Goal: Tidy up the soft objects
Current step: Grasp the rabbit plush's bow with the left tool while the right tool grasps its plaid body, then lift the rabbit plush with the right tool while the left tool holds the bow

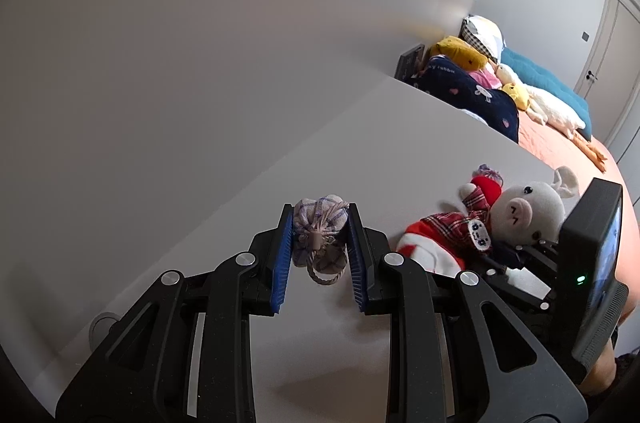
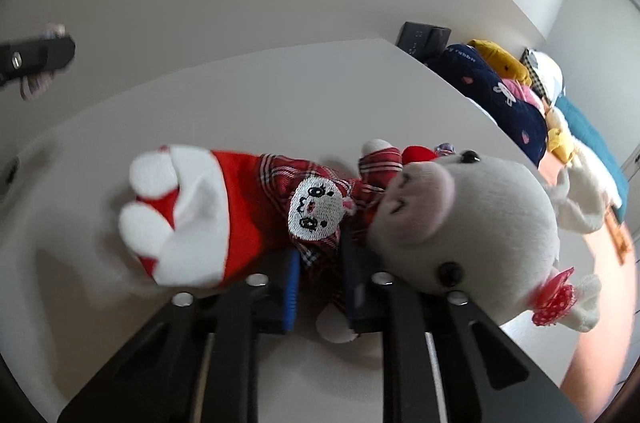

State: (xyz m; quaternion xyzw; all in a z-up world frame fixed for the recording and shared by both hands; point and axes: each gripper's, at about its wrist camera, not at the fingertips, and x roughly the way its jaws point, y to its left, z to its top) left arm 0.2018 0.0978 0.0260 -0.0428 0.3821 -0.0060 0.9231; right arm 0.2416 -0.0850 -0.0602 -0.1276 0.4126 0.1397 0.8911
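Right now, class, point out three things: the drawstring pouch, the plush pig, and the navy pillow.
drawstring pouch [image 1: 320, 229], left wrist view, on its gathered cloth.
plush pig [image 2: 460, 219], right wrist view, on its grey head.
navy pillow [image 1: 468, 93], left wrist view, on its printed navy cover.

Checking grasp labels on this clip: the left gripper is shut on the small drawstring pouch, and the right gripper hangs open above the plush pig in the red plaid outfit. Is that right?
Not quite. The right gripper is not open above the plush pig: the right wrist view shows its blue pads closed on the pig's plaid outfit. The left gripper is indeed shut on the drawstring pouch.
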